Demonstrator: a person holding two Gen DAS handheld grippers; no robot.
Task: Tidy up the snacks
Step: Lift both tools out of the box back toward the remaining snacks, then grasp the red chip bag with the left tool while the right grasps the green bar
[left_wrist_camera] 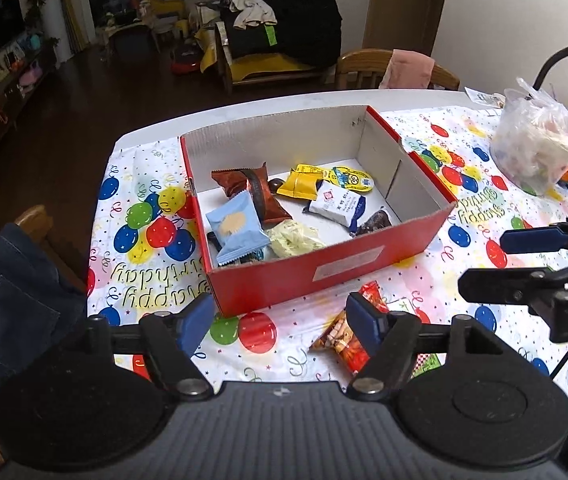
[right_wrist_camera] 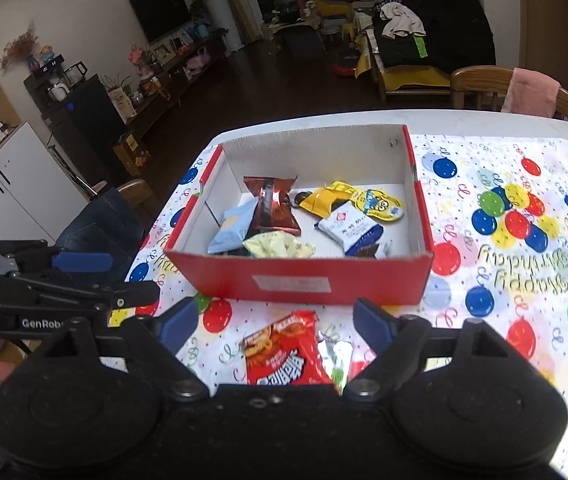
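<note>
balloon tablecloth [right_wrist_camera: 504, 264] | red snack packet [right_wrist_camera: 284, 354] between right gripper [right_wrist_camera: 271, 322] fingers, jaws wide

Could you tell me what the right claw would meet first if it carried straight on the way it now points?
Most likely the red snack packet, lying on the tablecloth between the open right claw's fingers. Beyond it stands the red box's near wall. Depth is hard to judge here.

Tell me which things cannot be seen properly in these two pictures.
- Red crinkly snack packet: lower end hidden by the right gripper's body, right wrist view.
- Silver-green wrapper beside it: partly hidden likewise.
- Clear knotted plastic bag: contents blurred, left wrist view.
- Dark wrapper in the red cardboard box: label unreadable.
</note>
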